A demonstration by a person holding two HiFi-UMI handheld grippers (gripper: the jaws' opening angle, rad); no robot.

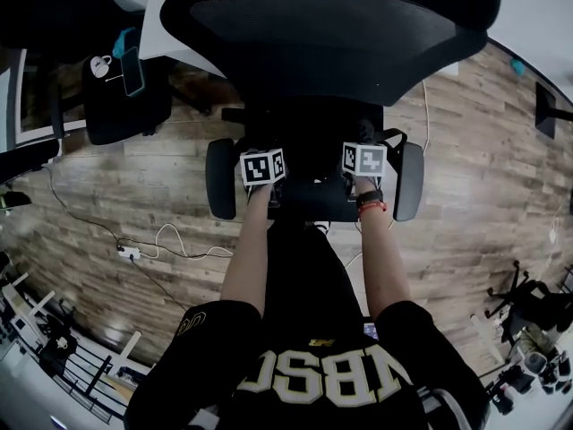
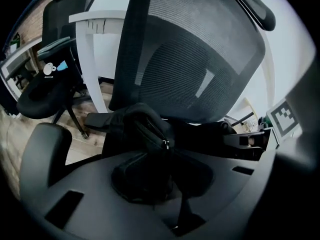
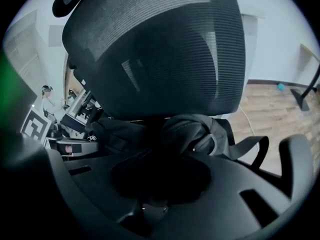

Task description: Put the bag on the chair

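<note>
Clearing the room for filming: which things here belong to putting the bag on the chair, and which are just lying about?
In the job: bag, chair, left hand-held gripper, right hand-held gripper.
Lying about: second chair, phone on it, cable on the floor, desk.
</note>
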